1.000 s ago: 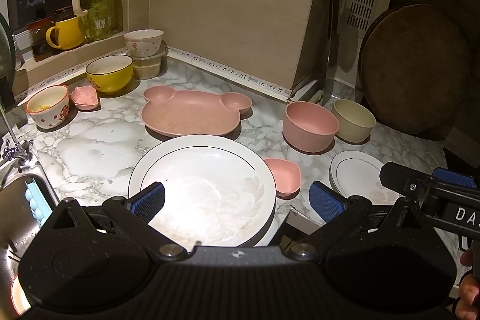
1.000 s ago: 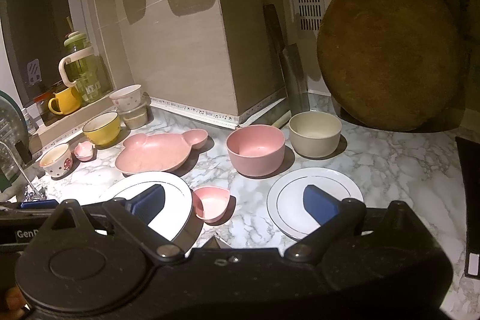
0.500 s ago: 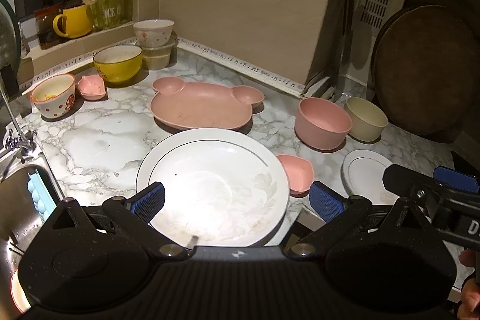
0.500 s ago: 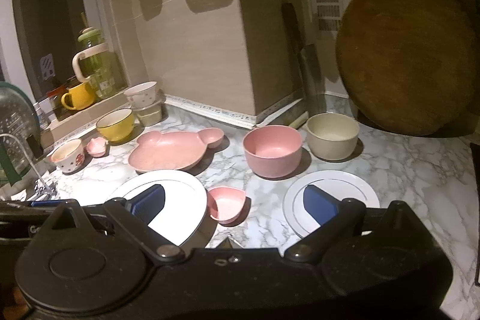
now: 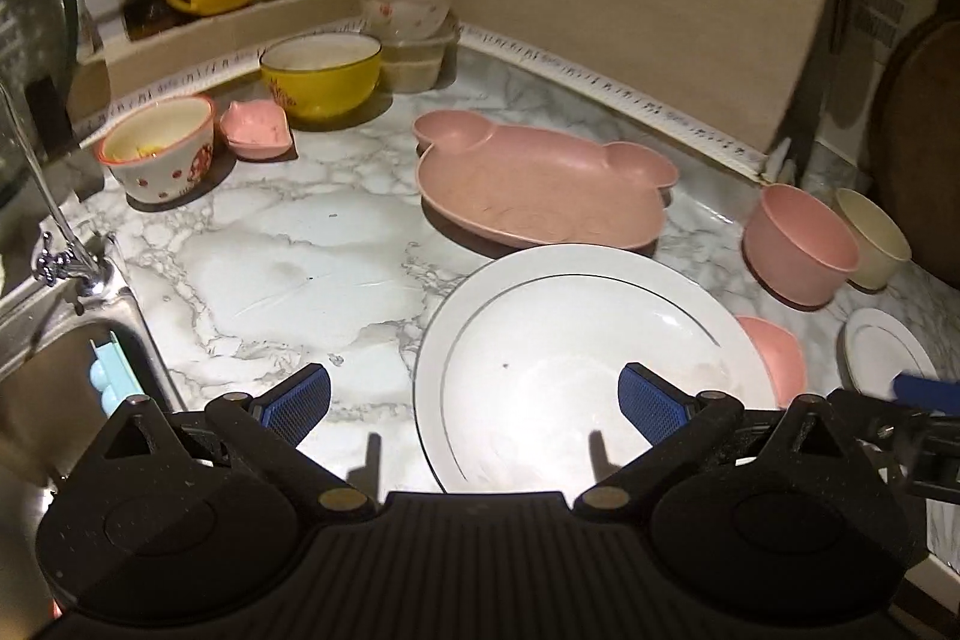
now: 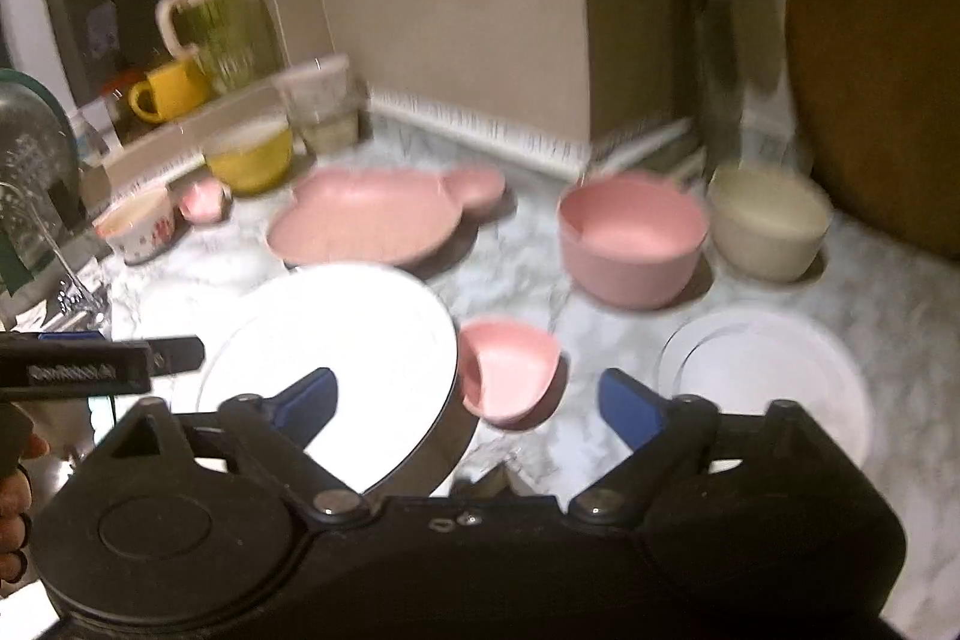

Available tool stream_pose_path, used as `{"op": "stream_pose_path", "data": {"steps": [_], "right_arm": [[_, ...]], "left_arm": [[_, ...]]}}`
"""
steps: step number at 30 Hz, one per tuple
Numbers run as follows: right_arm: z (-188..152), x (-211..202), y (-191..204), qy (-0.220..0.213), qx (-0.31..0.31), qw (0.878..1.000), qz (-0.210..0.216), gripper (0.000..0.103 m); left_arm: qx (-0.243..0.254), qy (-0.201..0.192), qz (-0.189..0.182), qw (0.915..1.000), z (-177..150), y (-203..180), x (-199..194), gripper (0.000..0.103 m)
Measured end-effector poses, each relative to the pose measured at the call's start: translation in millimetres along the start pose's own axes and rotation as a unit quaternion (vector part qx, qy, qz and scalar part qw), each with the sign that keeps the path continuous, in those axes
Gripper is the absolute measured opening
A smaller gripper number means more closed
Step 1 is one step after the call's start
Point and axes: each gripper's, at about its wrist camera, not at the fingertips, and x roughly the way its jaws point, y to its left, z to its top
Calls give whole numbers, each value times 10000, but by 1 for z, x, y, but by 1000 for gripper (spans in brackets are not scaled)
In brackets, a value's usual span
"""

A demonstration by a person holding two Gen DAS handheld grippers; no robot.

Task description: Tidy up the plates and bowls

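The left gripper [image 5: 474, 403] hangs with jaws wide and empty over the worktop's [image 5: 288, 244] near edge, straddling the large white plate's [image 5: 576, 340] left rim. Only this view shows the sink [image 5: 54, 370] at the left corner. The right gripper [image 6: 468, 394], jaws just narrowing yet apart and empty, alone shows the whole small white plate [image 6: 768, 370] and the small pink dish [image 6: 510, 370] between its pads, untouched.
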Motion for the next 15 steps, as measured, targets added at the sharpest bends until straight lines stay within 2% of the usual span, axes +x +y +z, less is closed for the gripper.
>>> {"op": "stream_pose_path", "data": {"steps": [4, 6, 9, 11, 12, 14, 15], "right_arm": [[1, 30, 1, 481, 272, 9984, 66, 76], [1, 42, 5, 665, 313, 9972, 118, 67], [-1, 55, 8, 903, 440, 9948, 171, 55], [-1, 63, 7, 1036, 540, 9930, 189, 51], [-2, 66, 8, 1088, 576, 9922, 191, 47], [-2, 71, 11, 1178, 621, 9908, 236, 40], [-2, 72, 12, 1212, 639, 9902, 254, 38]], "left_arm": [[22, 128, -42, 9999, 3, 5, 21, 102], [73, 196, 6, 9998, 3, 6, 29, 100], [45, 336, 18, 9994, 3, 12, 40, 88], [-31, 454, -26, 9990, 4, 17, 47, 75], [-47, 503, -44, 9987, 4, 19, 50, 72], [-95, 607, -78, 9981, 4, 22, 55, 58], [-112, 656, -116, 9977, 4, 23, 57, 57]]}}
